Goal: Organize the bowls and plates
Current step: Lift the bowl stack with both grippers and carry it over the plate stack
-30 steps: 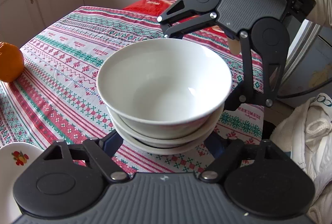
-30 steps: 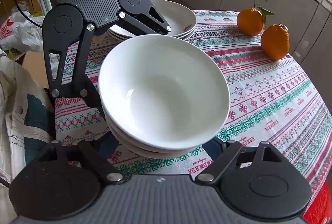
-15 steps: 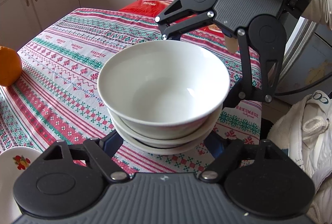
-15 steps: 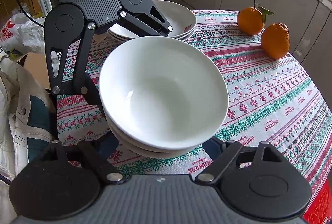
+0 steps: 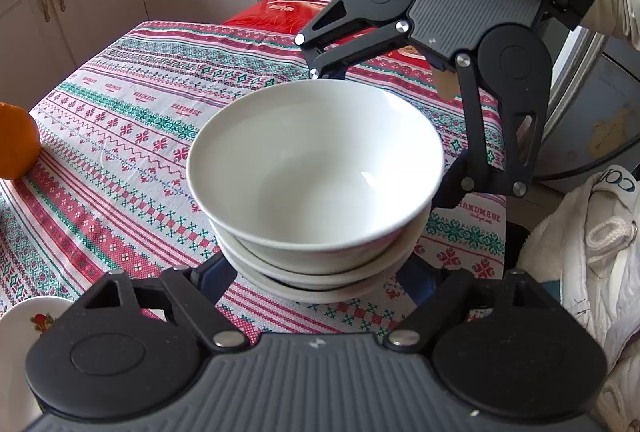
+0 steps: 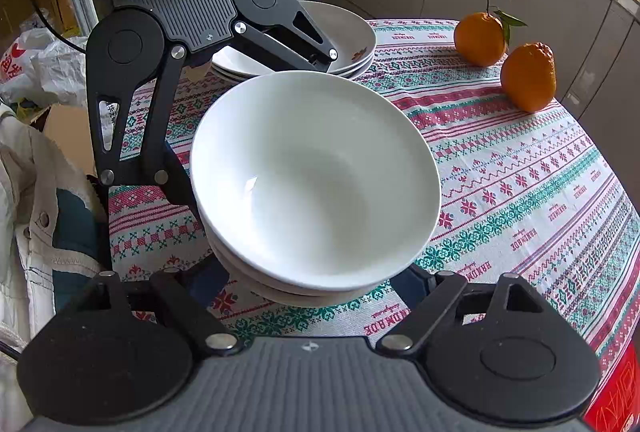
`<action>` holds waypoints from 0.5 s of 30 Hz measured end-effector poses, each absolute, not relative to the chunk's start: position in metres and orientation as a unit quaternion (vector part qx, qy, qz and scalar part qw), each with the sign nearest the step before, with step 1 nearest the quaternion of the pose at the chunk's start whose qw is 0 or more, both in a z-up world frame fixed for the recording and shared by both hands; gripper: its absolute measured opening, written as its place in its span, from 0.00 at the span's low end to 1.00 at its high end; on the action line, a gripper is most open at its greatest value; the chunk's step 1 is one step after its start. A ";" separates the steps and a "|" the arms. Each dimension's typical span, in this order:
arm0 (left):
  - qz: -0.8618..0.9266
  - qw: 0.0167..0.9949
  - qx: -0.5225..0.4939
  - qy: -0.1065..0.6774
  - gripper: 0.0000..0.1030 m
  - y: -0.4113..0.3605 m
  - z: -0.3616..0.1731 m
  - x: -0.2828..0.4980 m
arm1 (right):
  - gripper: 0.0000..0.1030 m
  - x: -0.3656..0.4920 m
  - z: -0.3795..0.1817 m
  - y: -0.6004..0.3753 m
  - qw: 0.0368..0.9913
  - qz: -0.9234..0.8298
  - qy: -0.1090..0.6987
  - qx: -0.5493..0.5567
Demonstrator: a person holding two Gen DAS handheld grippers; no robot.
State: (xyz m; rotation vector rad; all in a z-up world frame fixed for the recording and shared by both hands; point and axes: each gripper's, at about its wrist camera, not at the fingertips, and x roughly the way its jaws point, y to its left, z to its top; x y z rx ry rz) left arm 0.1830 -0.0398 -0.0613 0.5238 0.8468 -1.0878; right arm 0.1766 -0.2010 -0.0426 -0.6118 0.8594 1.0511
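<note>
Currently I am seeing: left hand-held gripper (image 5: 316,278), jaws just opening around bowl stack (image 5: 316,168) on desk (image 5: 120,136); right hand-held gripper (image 6: 312,284) flanking it, grip indeterminable.

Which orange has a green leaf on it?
The farther orange, closer to the cabinets, has a stem with green leaves. The nearer orange has none.

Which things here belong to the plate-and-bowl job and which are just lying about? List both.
Job: stack of white bowls, stack of fruit-patterned plates, left gripper, right gripper.

Lying about: two oranges, red box, white garment, plastic bag.
</note>
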 end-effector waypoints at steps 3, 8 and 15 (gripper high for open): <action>-0.496 0.741 0.239 0.383 0.83 -0.039 -0.061 0.182 | 0.87 0.176 -0.042 -0.201 0.737 0.477 0.392 -0.277; -0.497 0.742 0.236 0.382 0.83 -0.037 -0.060 0.181 | 0.87 0.176 -0.040 -0.200 0.736 0.476 0.393 -0.278; -0.494 0.753 0.225 0.372 0.83 -0.025 -0.045 0.179 | 0.87 0.176 -0.025 -0.192 0.734 0.478 0.388 -0.288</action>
